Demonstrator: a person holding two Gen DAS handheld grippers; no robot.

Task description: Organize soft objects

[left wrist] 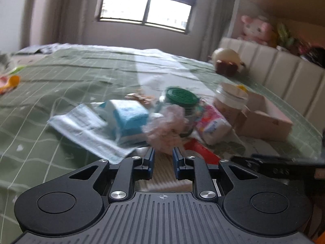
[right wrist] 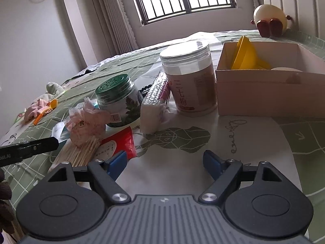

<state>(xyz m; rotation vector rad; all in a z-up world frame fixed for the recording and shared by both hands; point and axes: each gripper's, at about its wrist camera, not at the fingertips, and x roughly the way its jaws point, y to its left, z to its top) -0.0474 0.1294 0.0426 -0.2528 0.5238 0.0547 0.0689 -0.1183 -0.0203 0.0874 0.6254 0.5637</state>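
The left gripper, narrowly parted and seemingly empty, nears the pink wrapped bundle and may nudge the green-lidded jar; the right gripper gapes wide.

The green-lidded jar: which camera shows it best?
The right wrist view: the green-lidded jar is sharp and almost wholly visible, lid pattern and tree label clear. In the left wrist view the jar is blurred, its body mostly hidden behind a pink crinkly packet.

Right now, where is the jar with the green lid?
In the right wrist view, the green-lidded jar stands on the bed left of centre, between the pink crinkly packet and the white tissue pack.
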